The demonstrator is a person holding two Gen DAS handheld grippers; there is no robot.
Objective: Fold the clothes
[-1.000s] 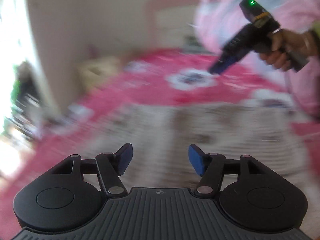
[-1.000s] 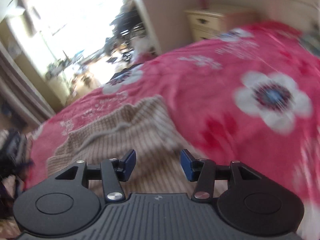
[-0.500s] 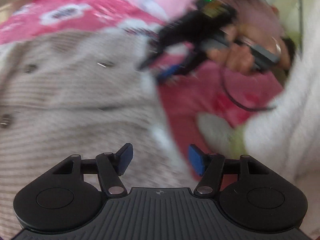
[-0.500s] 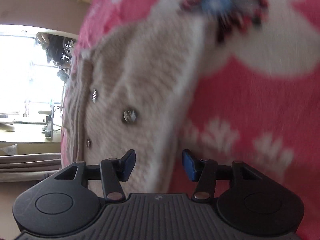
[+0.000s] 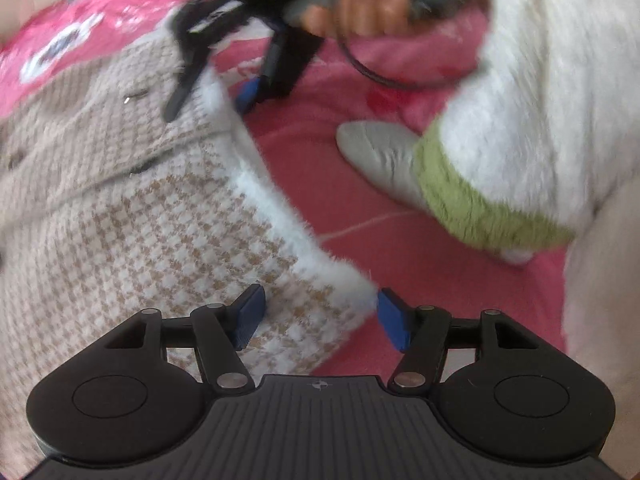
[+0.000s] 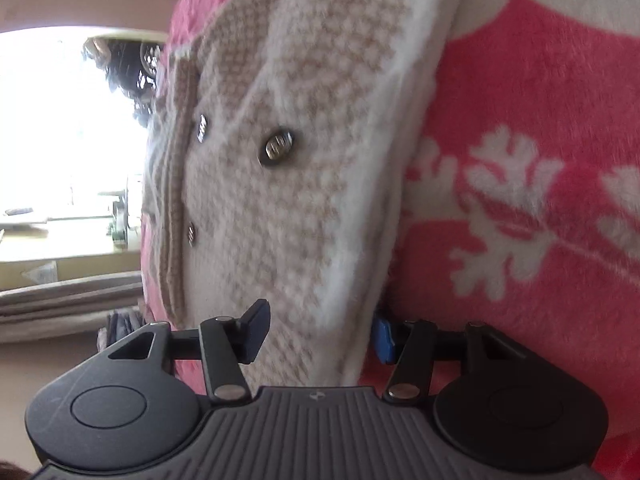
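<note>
A beige-and-white houndstooth cardigan (image 5: pixel 160 220) with a fluffy white edge lies flat on a pink flowered blanket (image 5: pixel 360 184). My left gripper (image 5: pixel 320 318) is open, its blue pads on either side of the cardigan's near corner. Farther up the same edge, a hand (image 5: pixel 360 4) holds my right gripper (image 5: pixel 210 98), whose fingers straddle the white trim. In the right wrist view the cardigan (image 6: pixel 304 120) shows metal buttons (image 6: pixel 277 147). There the right gripper (image 6: pixel 320 336) is open, one pad over the knit and the other partly hidden under the edge.
The person's fluffy white garment (image 5: pixel 540 80) with a green cuff (image 5: pixel 460 192) and a grey sock-like shape (image 5: pixel 376 152) rest on the blanket (image 6: pixel 520 140) to the right. A black cable (image 5: pixel 400 80) loops below the hand. A bright window (image 6: pixel 60 120) and curtain folds (image 6: pixel 60 292) are at the left.
Both grippers have dropped from looking across the bed to sitting close over the cardigan's white edge. The right wrist view has rolled sideways. Both sets of jaws look as wide as before.
</note>
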